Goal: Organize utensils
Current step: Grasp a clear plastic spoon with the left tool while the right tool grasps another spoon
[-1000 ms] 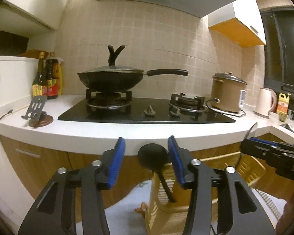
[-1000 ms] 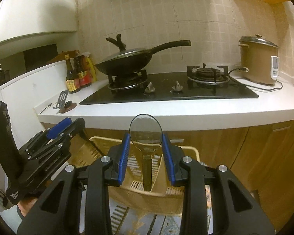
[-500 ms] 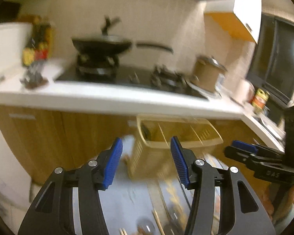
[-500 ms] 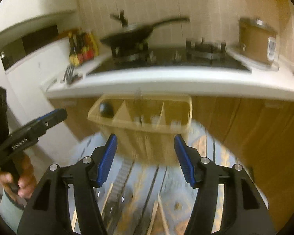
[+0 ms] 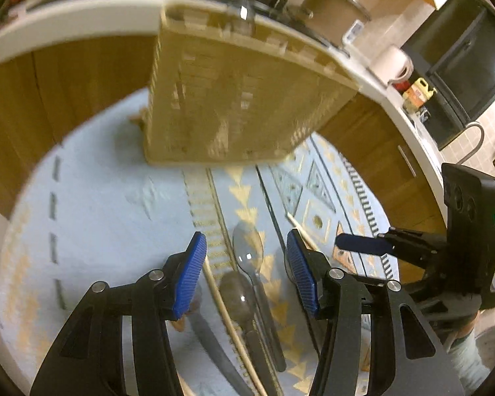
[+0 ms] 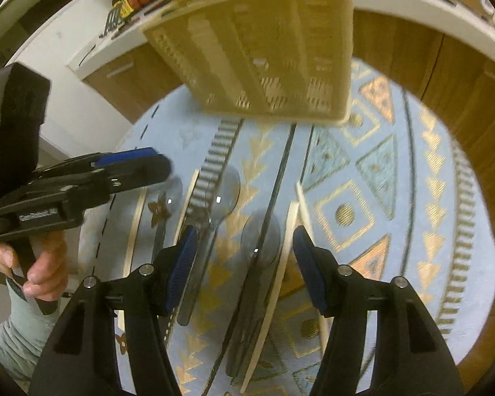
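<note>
Several utensils lie on the patterned rug (image 5: 92, 217). My left gripper (image 5: 246, 254) points down, open and empty, over a clear spoon (image 5: 247, 250), a darker spoon (image 5: 236, 293) and a wooden chopstick (image 5: 219, 297). The right gripper (image 6: 246, 244) is also open and empty, hovering above a clear spoon (image 6: 260, 234) and a chopstick (image 6: 285, 254); another clear spoon (image 6: 222, 191) lies just beyond. The beige slotted basket (image 5: 234, 99) stands on the rug behind them, a spoon tip showing above its rim. Each view shows the other gripper, the right gripper (image 5: 363, 242) and the left gripper (image 6: 132, 165).
Wooden cabinet fronts (image 6: 462, 76) and the white counter edge (image 5: 66, 13) curve around the rug. A hand (image 6: 39, 264) in a pale sleeve holds the left gripper. A rice cooker (image 5: 336, 3) and a kettle (image 5: 392, 66) stand on the counter.
Both grippers tipped down from above the basket toward the rug. The right jaws widened and let go of the clear spoon; that spoon and the black ladle stayed in the basket.
</note>
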`<state>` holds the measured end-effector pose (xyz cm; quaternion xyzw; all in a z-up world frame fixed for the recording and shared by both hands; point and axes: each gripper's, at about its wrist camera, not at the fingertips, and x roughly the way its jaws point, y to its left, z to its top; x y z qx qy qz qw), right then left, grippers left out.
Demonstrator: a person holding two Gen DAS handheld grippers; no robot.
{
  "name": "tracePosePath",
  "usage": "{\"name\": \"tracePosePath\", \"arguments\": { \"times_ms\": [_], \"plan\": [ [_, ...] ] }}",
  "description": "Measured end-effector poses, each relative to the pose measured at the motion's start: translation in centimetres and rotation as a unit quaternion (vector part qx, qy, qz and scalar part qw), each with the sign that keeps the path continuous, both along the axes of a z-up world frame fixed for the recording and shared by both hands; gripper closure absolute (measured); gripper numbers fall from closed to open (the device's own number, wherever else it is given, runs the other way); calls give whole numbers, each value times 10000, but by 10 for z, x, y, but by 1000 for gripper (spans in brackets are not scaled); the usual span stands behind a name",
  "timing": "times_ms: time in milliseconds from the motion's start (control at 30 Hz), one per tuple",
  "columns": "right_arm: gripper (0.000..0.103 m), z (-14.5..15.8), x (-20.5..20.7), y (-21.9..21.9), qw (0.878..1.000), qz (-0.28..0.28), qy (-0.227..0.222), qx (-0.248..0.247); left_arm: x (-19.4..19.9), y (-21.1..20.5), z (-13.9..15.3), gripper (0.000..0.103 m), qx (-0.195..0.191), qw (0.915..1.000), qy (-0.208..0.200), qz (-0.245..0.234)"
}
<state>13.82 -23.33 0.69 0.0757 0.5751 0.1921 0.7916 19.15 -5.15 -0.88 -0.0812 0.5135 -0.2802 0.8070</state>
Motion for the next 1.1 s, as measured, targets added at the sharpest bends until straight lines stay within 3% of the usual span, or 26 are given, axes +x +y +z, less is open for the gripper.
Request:
{"name": "tracePosePath", "arguments": {
  "times_ms": [267, 567, 767, 867, 1000, 1100],
  "plan": [
    [47, -11, -2, -2, 9999, 94, -2, 41, 19, -25, -34, 56, 182, 9995, 276, -5],
    [47, -11, -14, -26, 9999, -8, -86, 109, 14, -63, -40, 55, 977, 9952, 22, -1],
    [47, -10, -22, -27, 9997, 121, -205, -73, 0, -89, -44, 56, 1746, 9840, -361, 39],
    [46, -10, -25, -19, 9991, 283, -280, -171, -4, -95, -45, 72, 2047, 9773, -538, 126],
    [46, -12, -21, -10, 9984, 377, -347, -235, -3, -88, -45, 73, 1829, 9817, -498, 183],
    [47, -13, -14, -4, 9980, 420, -375, -303, -3, -72, -41, 73, 1368, 9893, -451, 212]
  ]
}}
